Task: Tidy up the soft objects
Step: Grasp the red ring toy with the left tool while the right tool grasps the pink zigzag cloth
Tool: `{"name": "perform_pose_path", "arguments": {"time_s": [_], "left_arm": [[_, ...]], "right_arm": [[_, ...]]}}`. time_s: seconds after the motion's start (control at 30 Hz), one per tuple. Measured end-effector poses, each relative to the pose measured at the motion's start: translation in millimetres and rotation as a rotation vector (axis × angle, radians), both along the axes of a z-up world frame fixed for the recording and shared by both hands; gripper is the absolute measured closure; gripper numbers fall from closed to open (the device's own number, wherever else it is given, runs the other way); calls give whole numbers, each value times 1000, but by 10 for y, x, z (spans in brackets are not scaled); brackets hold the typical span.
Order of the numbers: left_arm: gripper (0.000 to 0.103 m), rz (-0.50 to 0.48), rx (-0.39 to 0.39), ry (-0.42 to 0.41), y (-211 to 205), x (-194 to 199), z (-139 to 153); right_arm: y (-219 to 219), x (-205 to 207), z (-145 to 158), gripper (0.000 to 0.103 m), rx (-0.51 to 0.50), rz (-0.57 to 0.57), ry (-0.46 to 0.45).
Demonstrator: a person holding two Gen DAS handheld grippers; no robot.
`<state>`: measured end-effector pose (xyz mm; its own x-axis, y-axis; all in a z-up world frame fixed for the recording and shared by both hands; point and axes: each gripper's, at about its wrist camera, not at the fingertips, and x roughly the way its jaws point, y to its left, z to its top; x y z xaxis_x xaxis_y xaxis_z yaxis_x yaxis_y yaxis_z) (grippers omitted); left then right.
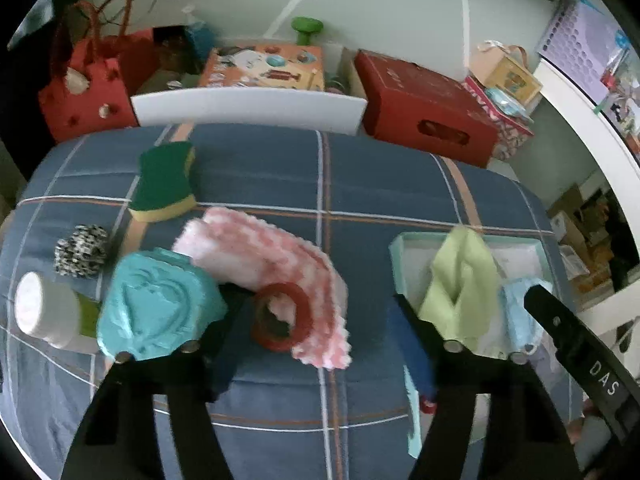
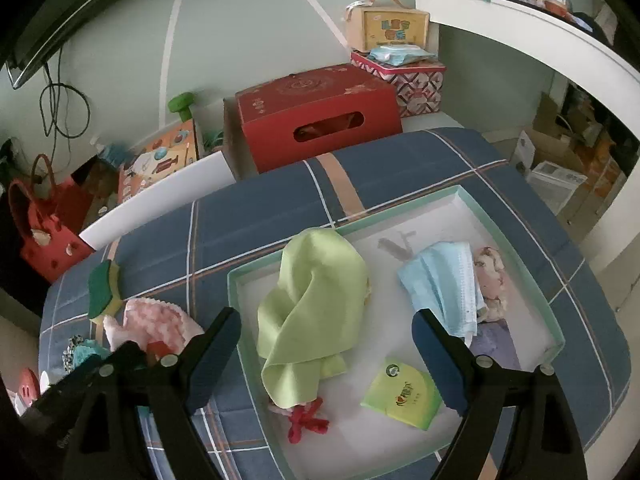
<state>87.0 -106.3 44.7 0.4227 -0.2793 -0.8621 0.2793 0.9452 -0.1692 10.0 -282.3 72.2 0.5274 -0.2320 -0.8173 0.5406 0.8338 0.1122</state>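
Observation:
A shallow mint-rimmed tray (image 2: 552, 312) sits on the blue plaid cushion and holds a light green cloth (image 2: 312, 304), a blue face mask (image 2: 444, 280), a pale floral soft item (image 2: 494, 280), a green packet (image 2: 404, 396) and a small red piece (image 2: 306, 420). My right gripper (image 2: 326, 328) is open above the green cloth. My left gripper (image 1: 316, 312) is open over a pink-and-white cloth (image 1: 272, 256) with a red tape ring (image 1: 282, 316) on it. Beside it lie a teal heart-embossed item (image 1: 156, 304), a green-and-yellow sponge (image 1: 164, 180), a black-and-white scrunchie (image 1: 80, 250) and a white roll (image 1: 40, 308). The tray also shows in the left wrist view (image 1: 400, 248).
A red box (image 2: 320, 116) with a slot, a patterned tin (image 2: 408, 76) and a tan case (image 2: 386, 24) stand behind the cushion. A white bin (image 1: 248, 108) with toys and a red bag (image 1: 84, 84) stand at the back left. A white shelf edge (image 2: 540, 28) curves along the right.

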Motion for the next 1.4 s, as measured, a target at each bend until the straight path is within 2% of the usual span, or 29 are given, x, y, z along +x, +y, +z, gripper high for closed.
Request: {"name": "perform_pose_path", "arguments": {"time_s": [0.13, 0.23, 0.3, 0.43, 0.53, 0.77, 0.97, 1.0, 1.03, 1.2, 1.4], "left_arm": [[38, -13, 12, 32, -72, 21, -137], [55, -13, 22, 67, -103, 53, -264], [56, -11, 27, 85, -117, 80, -349], [71, 1, 53, 105, -128, 125, -493], [76, 5, 46, 116, -128, 146, -543], [77, 23, 107, 76, -144, 171, -569], [77, 34, 105, 95, -127, 256, -661], [79, 36, 100, 97, -124, 260, -669], [90, 36, 92, 99, -121, 263, -676], [91, 45, 63, 100, -84, 246, -671], [91, 51, 10, 55, -20, 181, -438]], "right_arm": [[20, 15, -18, 13, 3, 10, 0], [59, 69, -88, 13, 14, 33, 12], [79, 97, -135, 13, 28, 45, 19], [97, 119, -169, 13, 33, 53, 25], [85, 126, -184, 14, 37, 49, 29], [72, 128, -197, 14, 42, 53, 30], [80, 138, -214, 14, 44, 57, 35], [80, 141, -216, 14, 44, 57, 36], [81, 143, -217, 14, 44, 58, 37], [84, 140, -219, 14, 43, 58, 37], [79, 145, -216, 14, 44, 54, 34]]}}
